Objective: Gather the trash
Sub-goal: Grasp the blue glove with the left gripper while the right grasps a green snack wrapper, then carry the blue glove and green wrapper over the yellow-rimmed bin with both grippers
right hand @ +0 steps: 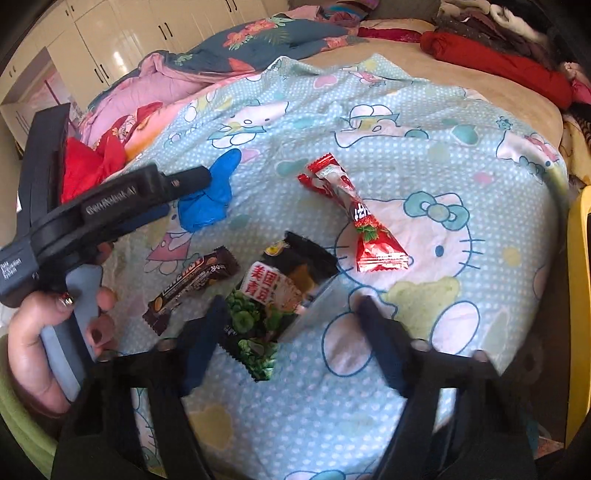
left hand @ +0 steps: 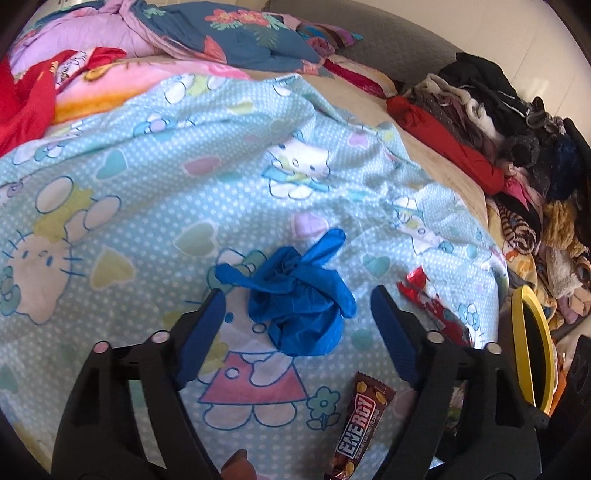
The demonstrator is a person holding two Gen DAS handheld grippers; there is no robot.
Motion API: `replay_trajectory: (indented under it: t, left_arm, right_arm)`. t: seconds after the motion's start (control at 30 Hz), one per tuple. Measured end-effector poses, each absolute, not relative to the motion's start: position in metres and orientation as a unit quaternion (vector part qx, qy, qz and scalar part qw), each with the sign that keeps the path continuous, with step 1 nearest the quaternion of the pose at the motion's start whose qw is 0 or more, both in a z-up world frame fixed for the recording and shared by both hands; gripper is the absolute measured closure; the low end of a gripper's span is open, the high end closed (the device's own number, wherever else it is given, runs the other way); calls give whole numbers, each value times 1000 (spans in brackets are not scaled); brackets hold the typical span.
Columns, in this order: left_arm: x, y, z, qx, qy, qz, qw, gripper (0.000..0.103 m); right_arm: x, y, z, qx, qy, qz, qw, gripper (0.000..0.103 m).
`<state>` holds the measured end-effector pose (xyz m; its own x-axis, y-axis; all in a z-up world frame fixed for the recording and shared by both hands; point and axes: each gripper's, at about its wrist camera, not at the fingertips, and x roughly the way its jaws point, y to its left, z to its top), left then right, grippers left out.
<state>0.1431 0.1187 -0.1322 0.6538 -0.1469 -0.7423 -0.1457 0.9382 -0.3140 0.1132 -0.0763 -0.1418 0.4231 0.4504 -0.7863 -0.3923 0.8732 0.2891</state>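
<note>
A crumpled blue glove (left hand: 291,280) lies on the cartoon-cat bedsheet (left hand: 129,177), between the fingers of my left gripper (left hand: 297,295). The jaws are open and the pads stand clear of it on both sides. A brown energy-bar wrapper (left hand: 360,424) lies close below it, and a red wrapper (left hand: 432,306) lies to the right. My right gripper (right hand: 291,302) is open around a black-and-green snack packet (right hand: 273,295); its left finger is at the packet's edge, its right finger apart. The red wrapper (right hand: 354,214), the bar wrapper (right hand: 192,284) and the glove (right hand: 207,199) lie beyond.
A yellow-rimmed bin (left hand: 532,332) stands at the bed's right edge. Piled clothes (left hand: 498,122) fill the right side. A red garment (left hand: 26,103) and quilts (left hand: 240,33) lie at the back. A person's hand (right hand: 33,354) holds the left gripper. White wardrobes (right hand: 122,48) stand behind.
</note>
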Motion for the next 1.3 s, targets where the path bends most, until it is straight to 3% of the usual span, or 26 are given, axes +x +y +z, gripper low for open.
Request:
replay_trajectory:
  t: [0.03,0.1,0.2,0.4,0.47,1.3]
  left_arm:
    - [143,117,-134,-175,418,-2,891,37]
    - [144,114,-138,-171,422,-4,890,41]
    - [145,111,-141,-159,426,1,891,53]
    - [143,117,-143,-153,430,10,890,85]
    - [142,120,-139,-160,425,13,891,89]
    - [128,77,-54,-136,330,-27,934,94]
  right_arm:
    - [113,-78,-142,35,475,256,841,55]
    - [111,-79,-142,43,477,272,835,81]
    - [106,-76,-139,41,473,290,831,91]
    - [92,-73,-121,32,436,323,840,93]
    - [88,-73,-116,27,426,328,843,93]
    - [87,-139,-63,68,358,295,883,93]
